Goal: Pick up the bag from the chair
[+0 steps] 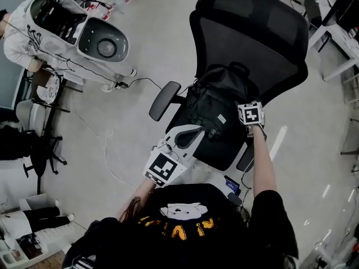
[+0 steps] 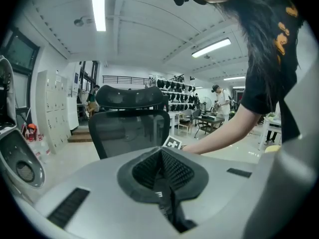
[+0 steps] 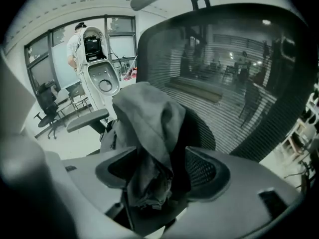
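Note:
A black bag (image 1: 216, 97) lies on the seat of a black mesh-backed office chair (image 1: 252, 32). My left gripper (image 1: 205, 130) reaches in from the seat's front left and is shut on a thin black strap (image 2: 172, 208) of the bag. In the left gripper view the chair back (image 2: 132, 128) stands ahead, with the right gripper's marker cube (image 2: 172, 143) beside it. My right gripper (image 1: 242, 104) is at the bag's right side, shut on a bunched fold of the bag's fabric (image 3: 147, 118), which rises between its jaws. The mesh back (image 3: 234, 73) fills that view behind it.
The chair's left armrest (image 1: 164, 100) sticks out beside the bag. A white pod-shaped machine (image 1: 90, 29) with a person in white (image 1: 17, 32) stands at the back left. Cables (image 1: 106, 150) trail across the floor. Other chairs (image 1: 39, 150) stand at the left, desks (image 1: 336, 27) at the right.

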A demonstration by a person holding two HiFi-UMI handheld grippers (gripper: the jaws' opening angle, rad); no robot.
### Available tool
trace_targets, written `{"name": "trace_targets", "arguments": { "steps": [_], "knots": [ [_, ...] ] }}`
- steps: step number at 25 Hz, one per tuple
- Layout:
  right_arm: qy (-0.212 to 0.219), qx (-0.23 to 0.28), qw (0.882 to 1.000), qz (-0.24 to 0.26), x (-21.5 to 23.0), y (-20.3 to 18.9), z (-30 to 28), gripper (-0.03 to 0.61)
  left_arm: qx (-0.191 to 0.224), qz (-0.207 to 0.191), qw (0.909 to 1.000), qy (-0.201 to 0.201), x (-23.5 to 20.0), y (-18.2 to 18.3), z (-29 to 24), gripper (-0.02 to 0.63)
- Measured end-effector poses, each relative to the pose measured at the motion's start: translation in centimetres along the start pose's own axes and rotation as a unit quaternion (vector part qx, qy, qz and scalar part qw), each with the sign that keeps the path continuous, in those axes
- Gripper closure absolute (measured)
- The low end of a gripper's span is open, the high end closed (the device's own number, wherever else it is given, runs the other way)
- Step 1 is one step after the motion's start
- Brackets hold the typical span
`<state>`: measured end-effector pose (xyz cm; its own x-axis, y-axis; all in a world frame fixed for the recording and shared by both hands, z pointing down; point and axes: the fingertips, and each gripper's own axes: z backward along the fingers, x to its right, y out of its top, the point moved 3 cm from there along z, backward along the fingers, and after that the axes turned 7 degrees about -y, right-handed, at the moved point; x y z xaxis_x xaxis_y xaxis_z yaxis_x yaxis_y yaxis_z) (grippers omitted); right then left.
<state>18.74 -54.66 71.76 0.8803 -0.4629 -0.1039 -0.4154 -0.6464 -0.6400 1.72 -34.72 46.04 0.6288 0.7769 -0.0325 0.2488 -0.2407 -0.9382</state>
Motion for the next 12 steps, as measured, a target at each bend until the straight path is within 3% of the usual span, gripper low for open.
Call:
{"name": "trace_targets", "arguments": {
  "steps": [3,6,9,12],
  "knots": [
    [0.005,-0.009,1.000,-0.028,-1.1,-0.4,-0.9,0.288,-0.008,0.003,1.0000,0.000,0.0,-0.8,0.7,0.614],
    [0.017,-0.014,0.997,-0.075,1.0,-0.5,-2.2,0.293,-0.013,0.004,0.9999,-0.001,-0.4,0.2,-2.0,0.614],
    [0.035,-0.016,0.993,-0.109,1.8,-0.6,-2.8,0.352,-0.015,0.006,0.9999,-0.003,-1.0,0.7,-3.6,0.614],
    [0.047,-0.016,0.992,-0.112,1.2,-0.7,-2.6,0.419,-0.017,0.007,0.9998,-0.004,-1.4,0.3,-4.0,0.614]
  ]
}}
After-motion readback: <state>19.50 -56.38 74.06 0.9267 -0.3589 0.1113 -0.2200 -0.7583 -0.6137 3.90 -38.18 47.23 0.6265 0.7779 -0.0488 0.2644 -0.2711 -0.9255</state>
